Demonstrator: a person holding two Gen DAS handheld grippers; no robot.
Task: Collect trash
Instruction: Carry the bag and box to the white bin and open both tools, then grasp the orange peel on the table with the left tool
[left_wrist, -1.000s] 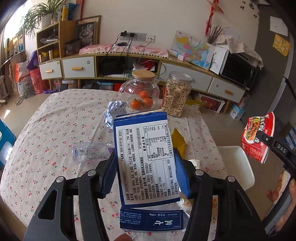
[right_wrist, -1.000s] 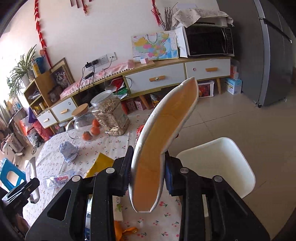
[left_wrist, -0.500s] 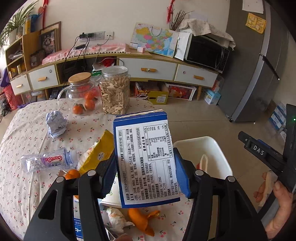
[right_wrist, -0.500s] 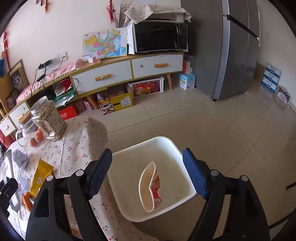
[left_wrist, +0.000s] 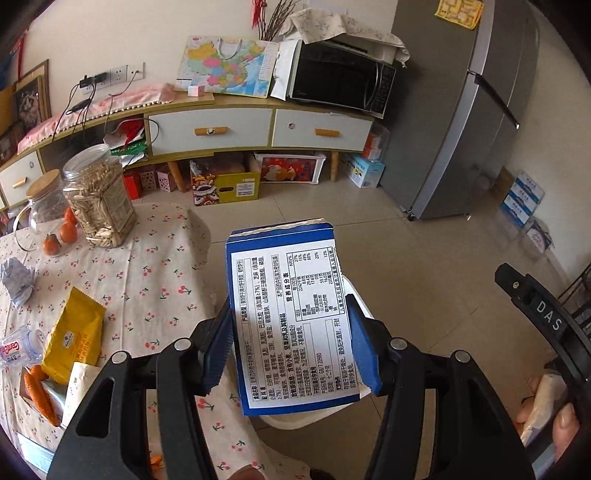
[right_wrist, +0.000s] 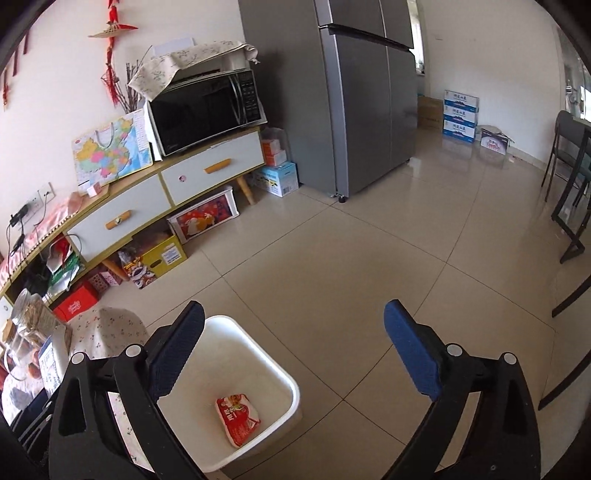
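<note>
Here, in the left wrist view, we log the left gripper (left_wrist: 291, 347) clamped on a blue carton (left_wrist: 290, 314), its two blue pads pressed against the carton's long sides. The carton stands roughly upright between them, white nutrition label toward the camera. It is held past the table's right edge, above the white bin (left_wrist: 295, 419), of which only a rim strip shows under the carton. On the table (left_wrist: 159, 280) (cherry-print cloth) the remaining litter sits near the left edge: a yellow snack packet (left_wrist: 72, 334), a clear plastic bottle (left_wrist: 20, 347) just beside it, orange peel (left_wrist: 37, 391) below the packet, and a crumpled foil wad (left_wrist: 16, 277) further back. A seed jar (left_wrist: 98, 195) and a glass jar with oranges (left_wrist: 46, 206) stand at the far edge. The right gripper's black body shows at the right border, labelled DAS.

Next, the right wrist view. The right gripper (right_wrist: 291, 343) has its fingers spread wide apart with nothing between them. It points down at the floor beside the table's corner. The bin stands on the tiles, touching the tablecloth's hang as far as we can tell. Inside it, a red food wrapper (right_wrist: 238, 419) lies flat on the bottom. A fridge (right_wrist: 354, 92) and microwave (right_wrist: 207, 107) stand behind.
</note>
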